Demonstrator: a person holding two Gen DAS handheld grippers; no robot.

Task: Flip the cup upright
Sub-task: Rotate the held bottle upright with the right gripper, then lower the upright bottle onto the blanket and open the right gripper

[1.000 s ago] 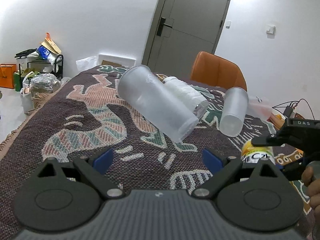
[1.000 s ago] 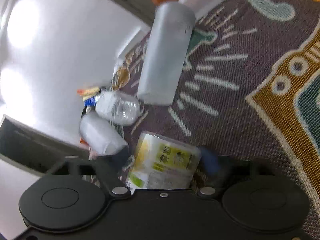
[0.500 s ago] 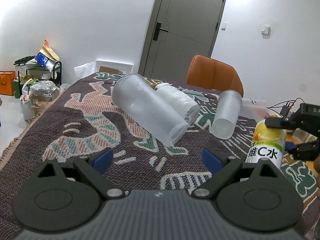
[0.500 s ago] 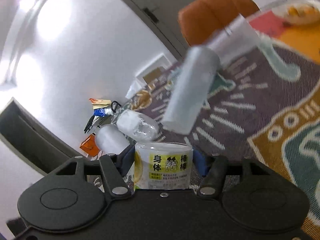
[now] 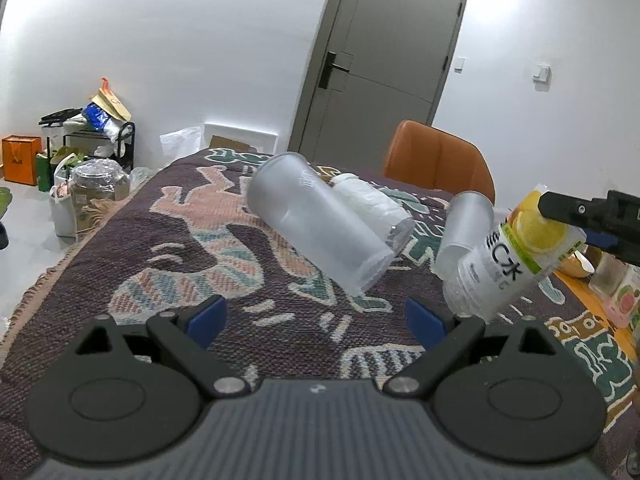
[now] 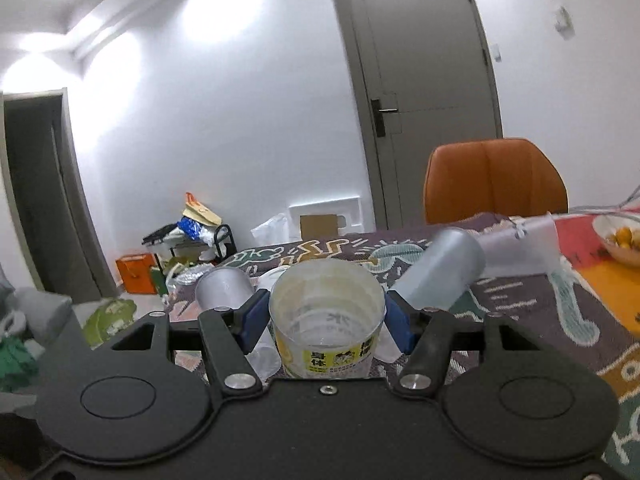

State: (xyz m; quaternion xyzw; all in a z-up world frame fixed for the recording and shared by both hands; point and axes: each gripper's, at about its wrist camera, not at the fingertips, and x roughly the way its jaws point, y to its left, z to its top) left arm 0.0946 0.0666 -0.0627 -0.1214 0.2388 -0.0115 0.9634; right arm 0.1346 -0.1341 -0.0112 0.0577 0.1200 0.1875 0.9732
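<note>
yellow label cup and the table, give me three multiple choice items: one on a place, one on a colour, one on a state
1. Where is the yellow label cup?
A. between the pads of the right claw
B. on the orange chair
C. in the left claw

2. What colour is the chair behind the table?
A. green
B. orange
C. white

3. What state is the left claw in?
A. shut on a frosted cup
B. shut on a bottle
C. open, holding nothing

Answers:
1. A: in the right wrist view both blue pads press the cup's sides, its open mouth showing.
2. B: the seat back is orange in both views.
3. C: its blue pads stand wide apart over the patterned cloth, with the large frosted cup lying on its side farther off.
</note>
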